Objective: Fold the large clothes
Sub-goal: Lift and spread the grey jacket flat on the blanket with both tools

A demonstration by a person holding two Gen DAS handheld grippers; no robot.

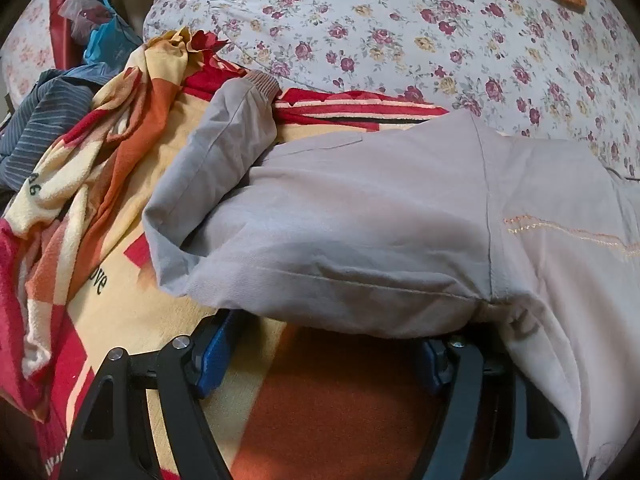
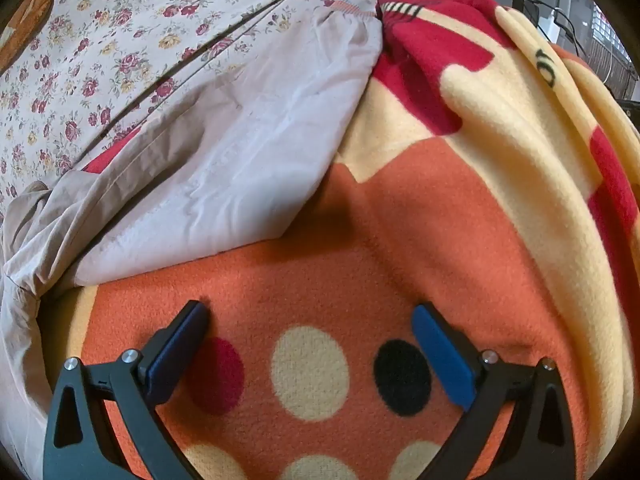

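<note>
My left tongs (image 1: 324,344) stand apart at the grey jacket's (image 1: 360,216) hem; my right tongs (image 2: 308,344) gape wide over the fleece blanket (image 2: 360,240) on the bed

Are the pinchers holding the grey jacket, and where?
No. The right gripper is open over the fleece blanket, holding nothing. The left gripper is open too; the grey jacket hides its fingertips.

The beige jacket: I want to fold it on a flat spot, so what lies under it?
The beige jacket lies on an orange, cream and red fleece blanket, with the flowered bedsheet beyond. What sits beneath its middle is covered.
</note>
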